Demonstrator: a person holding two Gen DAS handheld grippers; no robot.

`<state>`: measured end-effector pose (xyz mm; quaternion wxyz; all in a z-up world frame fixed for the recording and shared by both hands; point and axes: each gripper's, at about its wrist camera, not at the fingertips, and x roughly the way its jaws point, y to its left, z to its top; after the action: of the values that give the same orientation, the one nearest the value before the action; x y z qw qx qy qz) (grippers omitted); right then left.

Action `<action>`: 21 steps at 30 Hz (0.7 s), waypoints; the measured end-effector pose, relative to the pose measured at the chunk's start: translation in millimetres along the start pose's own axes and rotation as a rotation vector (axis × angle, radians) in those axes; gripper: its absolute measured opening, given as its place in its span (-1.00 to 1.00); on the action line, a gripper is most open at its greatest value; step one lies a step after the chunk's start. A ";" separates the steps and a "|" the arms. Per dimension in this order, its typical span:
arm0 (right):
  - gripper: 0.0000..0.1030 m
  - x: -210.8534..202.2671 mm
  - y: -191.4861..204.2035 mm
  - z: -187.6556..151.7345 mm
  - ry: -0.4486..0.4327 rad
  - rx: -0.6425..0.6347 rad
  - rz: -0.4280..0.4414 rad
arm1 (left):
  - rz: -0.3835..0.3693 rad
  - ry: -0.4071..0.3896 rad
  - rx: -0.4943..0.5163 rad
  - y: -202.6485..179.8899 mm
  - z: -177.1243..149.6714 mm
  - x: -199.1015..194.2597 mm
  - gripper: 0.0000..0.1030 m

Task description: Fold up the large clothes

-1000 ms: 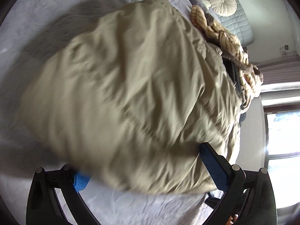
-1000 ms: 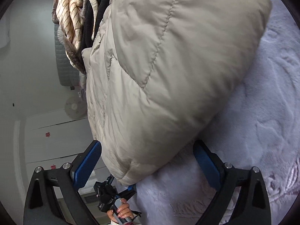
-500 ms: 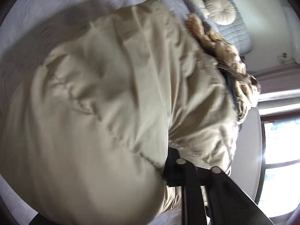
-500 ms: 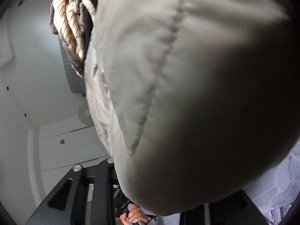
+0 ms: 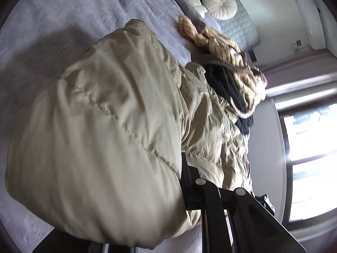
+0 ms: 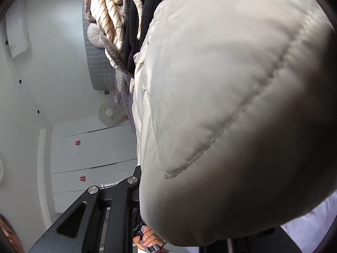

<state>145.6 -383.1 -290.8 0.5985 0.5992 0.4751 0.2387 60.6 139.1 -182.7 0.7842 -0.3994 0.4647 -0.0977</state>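
Two grippers, one puffy beige jacket [image 5: 109,139] bunched up between them on the bed.

Left gripper [image 5: 185,181] has just clamped narrow on a thick fold of the quilted jacket, pads buried in the fabric; right gripper [image 6: 143,191] has likewise just been closing and pinches its own billowing fold (which swallows most of that camera's view). Beneath lies the lavender bedspread [image 5: 88,10]. At the far side sits a heap of clothes: a striped tan garment [image 5: 223,48] over a black one [image 5: 229,90], with a round cream cushion [image 5: 220,4] beyond. A hand [image 6: 147,240] shows low down.
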 end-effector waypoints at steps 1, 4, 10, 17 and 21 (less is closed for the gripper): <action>-0.59 -6.2 -3.9 -10.1 0.007 0.005 -0.008 | 0.002 0.022 0.009 3.7 -9.1 -7.0 -0.66; -0.59 -24.4 -17.2 -38.9 0.021 0.022 -0.025 | -0.002 0.087 0.006 16.6 -33.8 -20.9 -0.66; -0.52 -51.3 -60.2 -79.1 0.033 0.094 -0.087 | 0.016 0.227 -0.007 54.8 -82.2 -33.3 -0.66; -0.13 -53.5 -78.4 -86.5 0.011 0.133 -0.201 | 0.074 0.274 -0.035 68.3 -93.9 -23.2 -0.49; 0.07 -61.7 -59.7 -92.8 0.008 0.096 -0.284 | 0.172 0.300 0.047 52.8 -86.8 -27.6 -0.29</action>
<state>22.5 -400.4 -314.0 0.5952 0.5529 0.5682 0.1312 -36.0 142.0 -224.3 0.7204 -0.3208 0.6068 -0.0995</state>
